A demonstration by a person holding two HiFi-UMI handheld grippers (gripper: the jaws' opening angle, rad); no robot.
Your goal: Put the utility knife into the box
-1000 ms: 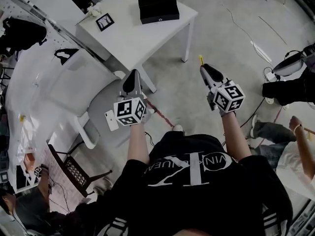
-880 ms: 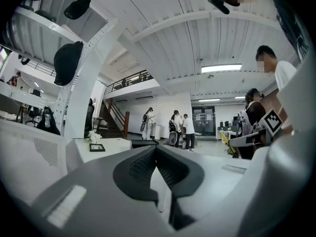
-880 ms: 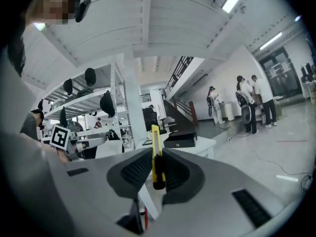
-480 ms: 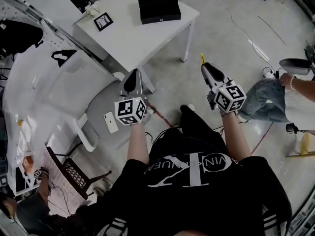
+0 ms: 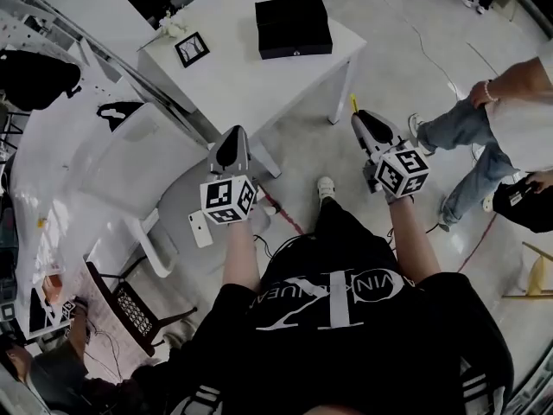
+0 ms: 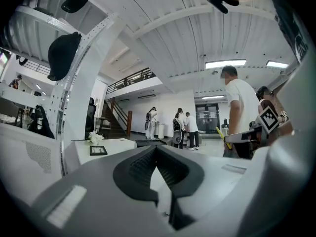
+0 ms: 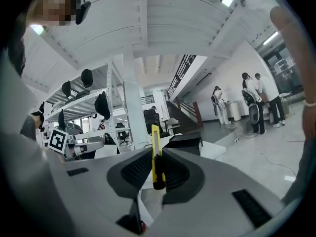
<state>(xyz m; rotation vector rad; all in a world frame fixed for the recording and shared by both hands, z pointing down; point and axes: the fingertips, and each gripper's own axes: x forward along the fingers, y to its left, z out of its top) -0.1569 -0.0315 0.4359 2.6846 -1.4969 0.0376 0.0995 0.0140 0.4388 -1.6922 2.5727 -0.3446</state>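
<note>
My right gripper is shut on a yellow utility knife, which stands upright between the jaws; its yellow tip pokes out past them in the head view. The black box, lid shut, lies on the white table ahead and to the left of that gripper; it also shows as a dark block beyond the knife. My left gripper is held level in the air near the table's near edge, jaws shut with nothing between them.
A small framed picture and a white flower bundle sit on the table's left part. A white chair with a phone stands left of me. A person in jeans walks at right. Shelving runs along the left.
I have stepped closer to the table; both grippers keep their pose. The person at right has walked further up and into view.
</note>
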